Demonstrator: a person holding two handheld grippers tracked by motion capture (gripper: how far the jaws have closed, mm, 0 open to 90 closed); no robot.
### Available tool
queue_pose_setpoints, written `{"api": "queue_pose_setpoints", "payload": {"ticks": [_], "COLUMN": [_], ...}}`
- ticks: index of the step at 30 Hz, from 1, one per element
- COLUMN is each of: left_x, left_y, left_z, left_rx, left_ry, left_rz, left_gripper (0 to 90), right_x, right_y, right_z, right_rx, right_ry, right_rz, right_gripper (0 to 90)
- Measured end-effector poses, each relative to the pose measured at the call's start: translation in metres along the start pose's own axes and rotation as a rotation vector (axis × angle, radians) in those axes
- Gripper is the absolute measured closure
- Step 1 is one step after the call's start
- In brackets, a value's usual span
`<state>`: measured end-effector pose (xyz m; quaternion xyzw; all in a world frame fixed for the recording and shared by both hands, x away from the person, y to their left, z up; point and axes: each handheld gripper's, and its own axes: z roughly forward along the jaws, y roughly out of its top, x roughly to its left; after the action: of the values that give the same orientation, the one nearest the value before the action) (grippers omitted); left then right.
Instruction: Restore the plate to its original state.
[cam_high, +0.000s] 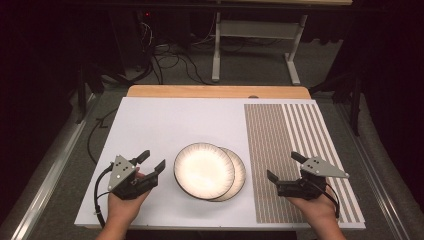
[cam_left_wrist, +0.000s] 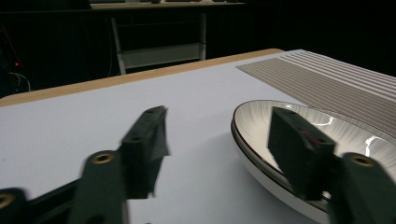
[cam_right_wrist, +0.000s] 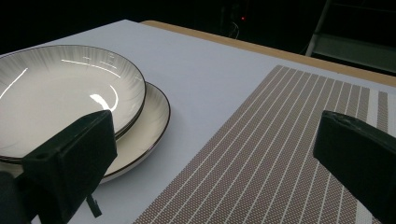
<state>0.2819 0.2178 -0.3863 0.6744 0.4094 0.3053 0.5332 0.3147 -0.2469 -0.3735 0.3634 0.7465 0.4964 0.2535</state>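
Two shallow cream plates with dark rims lie stacked and offset on the white sheet (cam_high: 165, 125). The upper plate (cam_high: 204, 170) rests partly on the lower plate (cam_high: 239, 175), which sticks out to the right. My left gripper (cam_high: 153, 160) sits just left of the plates, open, with nothing between its jaws. In the left gripper view the left gripper (cam_left_wrist: 219, 119) has its right jaw in front of the upper plate's (cam_left_wrist: 345, 135) rim. My right gripper (cam_high: 282, 165) stands wide open over the striped placemat (cam_high: 280, 150), right of the plates. Both plates (cam_right_wrist: 60, 93) lie left of the right gripper (cam_right_wrist: 218, 123).
The brown-and-white striped placemat (cam_right_wrist: 280, 140) covers the right part of the sheet. A wooden table edge (cam_high: 215, 91) shows beyond the sheet. Cables and a metal frame (cam_high: 252, 45) stand on the floor behind the table.
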Motion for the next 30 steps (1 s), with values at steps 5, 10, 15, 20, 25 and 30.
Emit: {"api": "queue_pose_setpoints", "payload": {"ticks": [5, 10, 15, 20, 25, 30], "left_x": [-0.002, -0.006, -0.007, -0.012, -0.012, -0.014], "left_y": [-0.001, -0.003, -0.005, -0.008, -0.01, -0.011], "left_z": [0.004, 0.008, 0.013, 0.02, 0.023, 0.026], "left_rx": [0.016, 0.039, 0.06, 0.097, 0.111, 0.119], "left_ry": [-0.026, -0.034, -0.047, -0.058, -0.069, -0.072], "left_rz": [-0.01, -0.002, -0.015, 0.0, -0.009, -0.01], "left_gripper": [65.0, 76.9, 89.7, 89.8, 89.9, 89.9], "right_x": [0.0, 0.0, 0.0, -0.001, 0.0, -0.001], "right_y": [0.0, 0.0, 0.0, 0.0, 0.0, 0.0], "right_z": [-0.001, -0.001, 0.0, -0.001, -0.001, -0.001], "right_rx": [0.0, -0.002, 0.0, -0.001, 0.0, -0.001], "right_ry": [-0.004, -0.004, -0.001, -0.003, -0.004, -0.007], "right_rz": [0.011, 0.005, -0.002, -0.004, 0.001, -0.004], "right_gripper": [0.4, 0.4, 0.4, 0.4, 0.4, 0.4]}}
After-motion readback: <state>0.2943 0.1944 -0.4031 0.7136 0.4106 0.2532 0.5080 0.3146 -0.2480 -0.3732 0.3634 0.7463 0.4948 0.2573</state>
